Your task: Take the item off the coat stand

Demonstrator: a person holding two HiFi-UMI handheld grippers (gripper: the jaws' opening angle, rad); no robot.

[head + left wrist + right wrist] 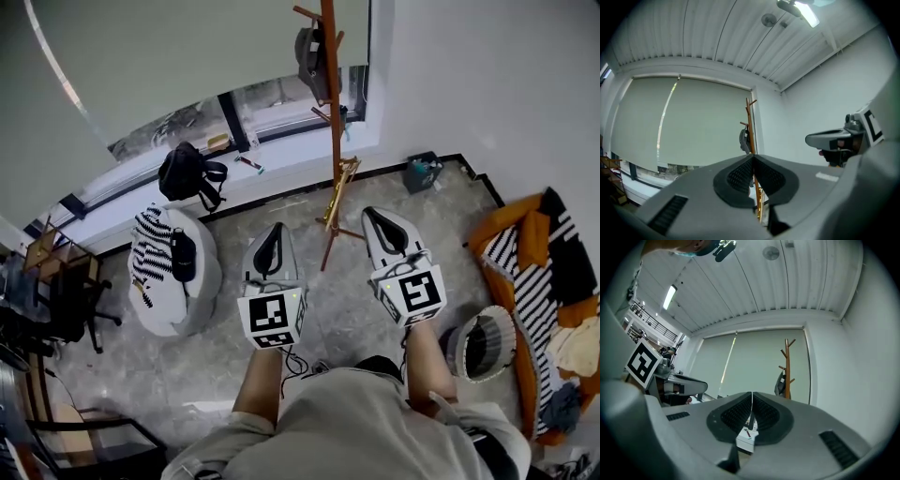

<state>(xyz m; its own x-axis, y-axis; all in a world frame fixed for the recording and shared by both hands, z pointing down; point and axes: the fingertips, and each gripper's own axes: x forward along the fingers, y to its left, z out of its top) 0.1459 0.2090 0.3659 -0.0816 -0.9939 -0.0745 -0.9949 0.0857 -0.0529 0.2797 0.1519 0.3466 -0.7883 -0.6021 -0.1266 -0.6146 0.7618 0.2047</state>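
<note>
A pale grey stone floor (356, 309) meets white walls (469, 75), and a lowered roller blind (684, 122) covers most of the wide window (281, 94). A ribbed white ceiling (722, 33) carries a strip light (806, 11). A white pouf (202, 300) stands near the window, and a woven basket (483, 342) sits beside a heap of orange and striped fabrics (530, 272).

Office lounge: beanbag (200, 281), coat stand (334, 141), blind (684, 122)

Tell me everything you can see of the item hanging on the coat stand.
The dark grey item looks like soft fabric, perhaps a cap or small bag; which, I cannot tell. It hangs limp from a peg high on the wooden coat stand, close against the pole, touching only the stand.
</note>
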